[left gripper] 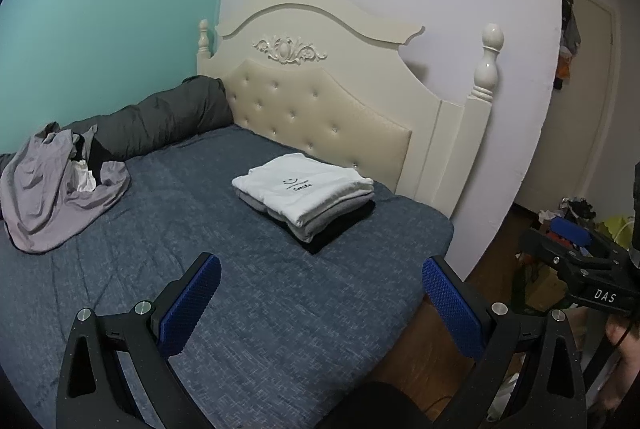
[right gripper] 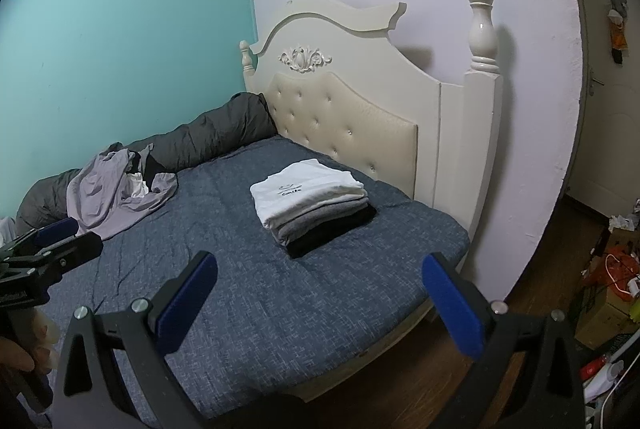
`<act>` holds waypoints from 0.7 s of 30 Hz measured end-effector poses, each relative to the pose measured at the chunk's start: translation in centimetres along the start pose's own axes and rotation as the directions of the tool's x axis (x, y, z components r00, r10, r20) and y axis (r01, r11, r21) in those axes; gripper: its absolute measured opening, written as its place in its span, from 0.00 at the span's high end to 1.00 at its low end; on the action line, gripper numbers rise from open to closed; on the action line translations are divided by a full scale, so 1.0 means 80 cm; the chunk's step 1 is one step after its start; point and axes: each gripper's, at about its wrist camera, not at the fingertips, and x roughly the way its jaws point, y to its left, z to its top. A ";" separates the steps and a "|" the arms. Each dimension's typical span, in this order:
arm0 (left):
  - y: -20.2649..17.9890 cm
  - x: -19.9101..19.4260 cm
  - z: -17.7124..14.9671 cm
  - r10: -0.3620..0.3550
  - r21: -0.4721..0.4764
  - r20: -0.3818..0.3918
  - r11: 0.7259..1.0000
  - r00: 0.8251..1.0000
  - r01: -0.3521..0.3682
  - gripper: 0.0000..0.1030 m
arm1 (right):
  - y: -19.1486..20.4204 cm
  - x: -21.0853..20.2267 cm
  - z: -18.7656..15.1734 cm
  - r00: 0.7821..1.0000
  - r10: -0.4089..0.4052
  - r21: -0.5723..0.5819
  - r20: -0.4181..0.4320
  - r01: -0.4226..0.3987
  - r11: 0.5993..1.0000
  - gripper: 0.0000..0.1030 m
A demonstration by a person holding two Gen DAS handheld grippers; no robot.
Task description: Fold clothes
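A stack of folded clothes (left gripper: 306,195) (right gripper: 310,205), white on top, grey and black beneath, rests on the blue bedspread (left gripper: 224,261) (right gripper: 248,269) near the headboard. A rumpled lilac garment (left gripper: 56,189) (right gripper: 116,193) lies in a heap at the bed's far left with white and black pieces tucked in it. My left gripper (left gripper: 320,285) hangs open above the bed's near part, holding nothing. My right gripper (right gripper: 320,281) is open and empty too, over the bed's front corner. Each gripper shows at the edge of the other's view, the right gripper (left gripper: 576,249) and the left gripper (right gripper: 48,241).
A cream tufted headboard (left gripper: 320,109) (right gripper: 344,117) with turned posts stands against the white wall. A rolled dark grey duvet (left gripper: 160,117) (right gripper: 208,137) lies along the teal wall. Wood floor and cluttered boxes (right gripper: 608,277) are at the right, by a door (right gripper: 612,133).
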 end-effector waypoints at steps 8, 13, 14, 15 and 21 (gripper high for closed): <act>0.001 0.004 0.000 0.000 -0.011 -0.015 1.000 1.000 0.000 0.00 | 0.001 0.002 -0.001 1.000 0.003 0.000 -0.005 -0.003 1.000 0.00; 0.002 0.004 0.000 -0.003 -0.014 -0.016 1.000 1.000 0.003 0.00 | 0.001 0.004 0.000 1.000 0.002 0.000 -0.006 -0.002 1.000 0.00; 0.002 0.005 -0.001 -0.005 -0.014 -0.017 1.000 1.000 0.005 0.00 | 0.001 0.004 0.000 1.000 0.002 0.000 -0.006 -0.002 1.000 0.00; 0.002 0.005 -0.001 -0.006 -0.013 -0.018 1.000 1.000 0.006 0.00 | 0.001 0.004 -0.001 1.000 0.001 0.000 -0.007 -0.001 1.000 0.00; 0.003 0.005 -0.002 -0.001 -0.017 -0.016 1.000 1.000 0.000 0.00 | 0.001 0.006 -0.002 1.000 0.001 0.002 -0.012 -0.001 1.000 0.00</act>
